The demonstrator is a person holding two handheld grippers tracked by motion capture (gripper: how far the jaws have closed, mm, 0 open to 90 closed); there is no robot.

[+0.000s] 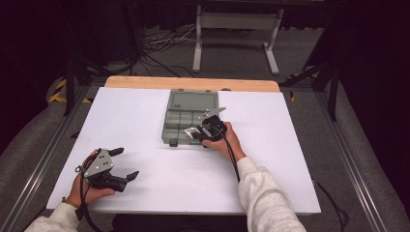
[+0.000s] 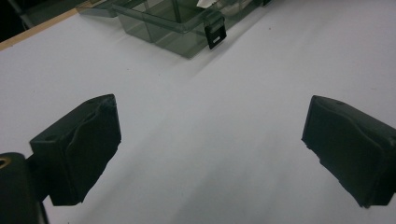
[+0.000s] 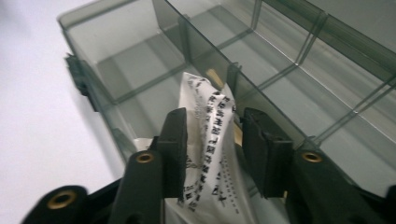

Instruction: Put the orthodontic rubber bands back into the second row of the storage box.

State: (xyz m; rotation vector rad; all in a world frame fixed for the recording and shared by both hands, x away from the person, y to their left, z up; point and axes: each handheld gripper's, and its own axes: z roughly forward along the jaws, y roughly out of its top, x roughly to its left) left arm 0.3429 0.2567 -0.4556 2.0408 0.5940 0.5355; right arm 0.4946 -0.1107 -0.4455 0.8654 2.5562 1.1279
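Right gripper [image 3: 212, 154], at the bottom middle of its own view, has its two black jaws partly apart with a crinkled white paper packet printed with black characters [image 3: 210, 140] standing between them; the left pad lies against the paper while the right pad stands just clear of it, so the gripper reads as loosened, not clamped. That packet's long axis runs straight up the frame from the gripper, its upper end leaning on a divider of the smoke-grey translucent plastic organiser box [image 3: 140, 60], inside a front compartment close to the box's near wall. The coming move seems to turn on this: the packet lies directly ahead of and between the jaws, already over its compartment, so drawing the gripper back along the same line would leave it there. In the high view the right gripper [image 1: 205, 133] sits at the box's [image 1: 191, 104] near right corner, centre of the frame, far nearer the work than the left gripper [image 1: 123, 163], which rests at lower left on the white tabletop [image 1: 290, 159], jaws wide apart and holding nothing. Beyond, at the top of the left gripper view, the box's black latch [image 2: 215, 35] hangs down.
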